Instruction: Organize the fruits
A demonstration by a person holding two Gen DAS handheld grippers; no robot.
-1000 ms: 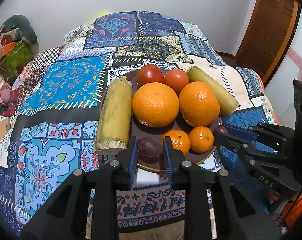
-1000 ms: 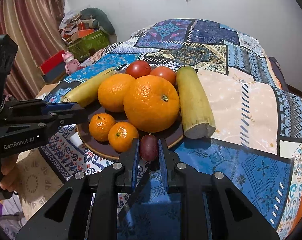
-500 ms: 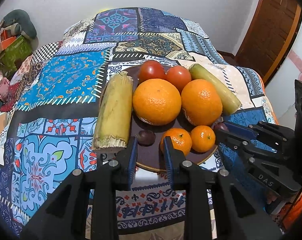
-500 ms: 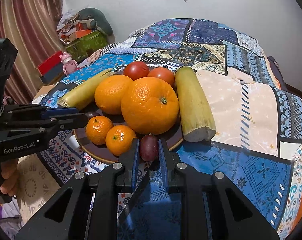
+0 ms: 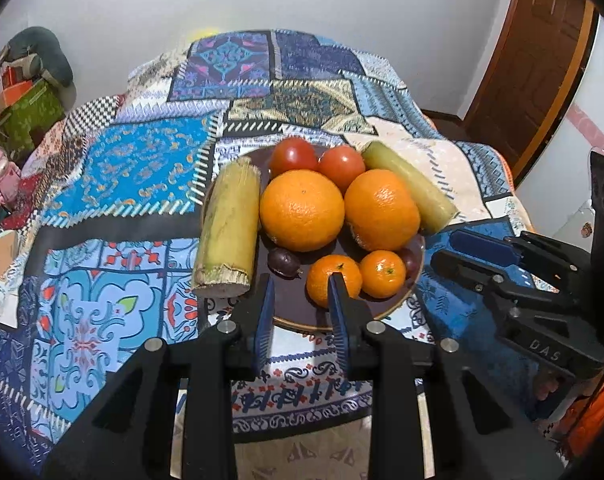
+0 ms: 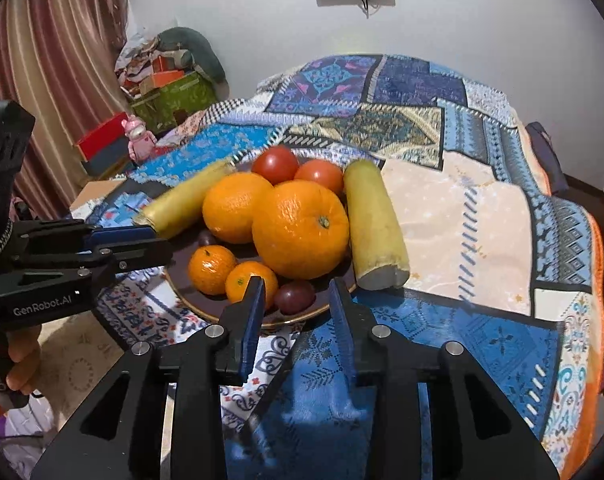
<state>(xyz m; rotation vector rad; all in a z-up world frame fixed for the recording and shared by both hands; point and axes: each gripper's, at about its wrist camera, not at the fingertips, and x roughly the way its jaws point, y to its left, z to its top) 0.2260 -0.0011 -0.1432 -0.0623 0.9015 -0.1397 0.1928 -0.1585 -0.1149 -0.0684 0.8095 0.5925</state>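
A dark round plate [image 5: 298,308] [image 6: 302,314] on a patchwork cloth holds two big oranges [image 5: 302,210], two tomatoes [image 5: 294,156], two small mandarins [image 5: 382,273], two yellow-green cane pieces [image 5: 228,226] and two dark purple passion fruits. One passion fruit [image 5: 283,262] lies just beyond my open, empty left gripper [image 5: 300,286]. The other passion fruit [image 6: 294,297] lies on the plate's near rim, between the tips of my open right gripper [image 6: 296,290]. Each gripper also shows from the side in the other's view.
The patchwork cloth [image 5: 142,168] covers the surface out to its edges. Boxes, a pink toy [image 6: 137,138] and piled clutter stand at the far left by a curtain. A brown door [image 5: 542,60] is at the right.
Both grippers have opened and let go of their passion fruits, which now lie on the plate. Both grippers have drawn back and risen a little.
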